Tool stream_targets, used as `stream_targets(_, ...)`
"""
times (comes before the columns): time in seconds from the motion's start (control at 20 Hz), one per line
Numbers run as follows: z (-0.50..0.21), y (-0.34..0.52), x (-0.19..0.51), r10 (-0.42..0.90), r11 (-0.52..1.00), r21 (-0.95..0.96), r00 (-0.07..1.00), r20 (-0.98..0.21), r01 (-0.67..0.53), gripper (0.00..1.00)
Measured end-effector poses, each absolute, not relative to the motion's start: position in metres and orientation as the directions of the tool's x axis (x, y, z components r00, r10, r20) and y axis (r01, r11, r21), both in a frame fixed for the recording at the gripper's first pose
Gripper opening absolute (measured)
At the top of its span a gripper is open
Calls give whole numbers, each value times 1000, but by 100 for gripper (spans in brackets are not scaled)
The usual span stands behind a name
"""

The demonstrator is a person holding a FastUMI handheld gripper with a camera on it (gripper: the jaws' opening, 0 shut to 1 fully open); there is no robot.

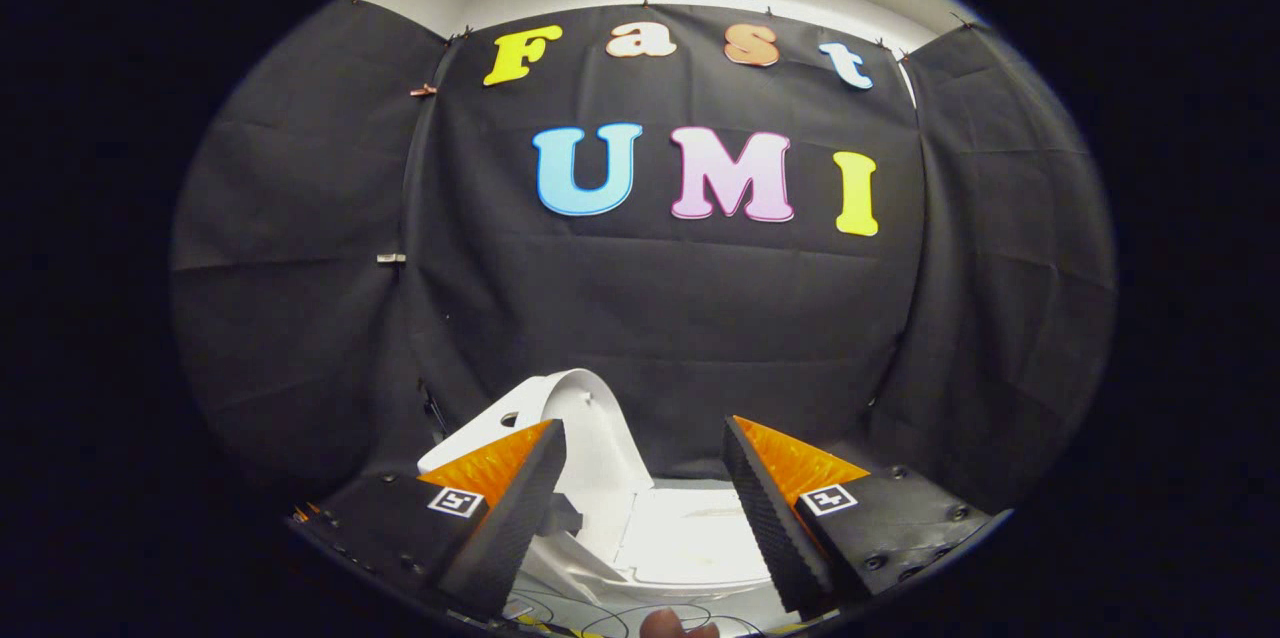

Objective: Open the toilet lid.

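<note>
While the claw (pixel 640 478) hangs wide open and holds nothing, the white toilet (pixel 690 538) sits below and between its fingers, its lid (pixel 585 418) raised, standing just beyond the left finger.

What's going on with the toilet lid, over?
Tongs open, gripping nothing. Toilet lid looks raised, just beyond the fingers, leaning toward the booth wall. Nothing in the way.
</note>
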State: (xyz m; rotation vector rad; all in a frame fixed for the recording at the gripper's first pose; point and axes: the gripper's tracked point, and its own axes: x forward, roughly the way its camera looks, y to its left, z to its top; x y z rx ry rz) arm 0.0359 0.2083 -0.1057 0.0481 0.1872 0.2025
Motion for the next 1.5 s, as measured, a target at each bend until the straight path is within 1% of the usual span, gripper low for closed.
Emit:
stream_targets(0.6, -42, 93, 23, 88, 990, 111, 996, -28, -85, 99)
stream_targets(0.95, -25, 61, 17, 59, 992, 113, 998, 2, -59, 100)
stream_targets(1.5, -22, 47, 17, 31, 995, 90, 999, 10, -32, 100)
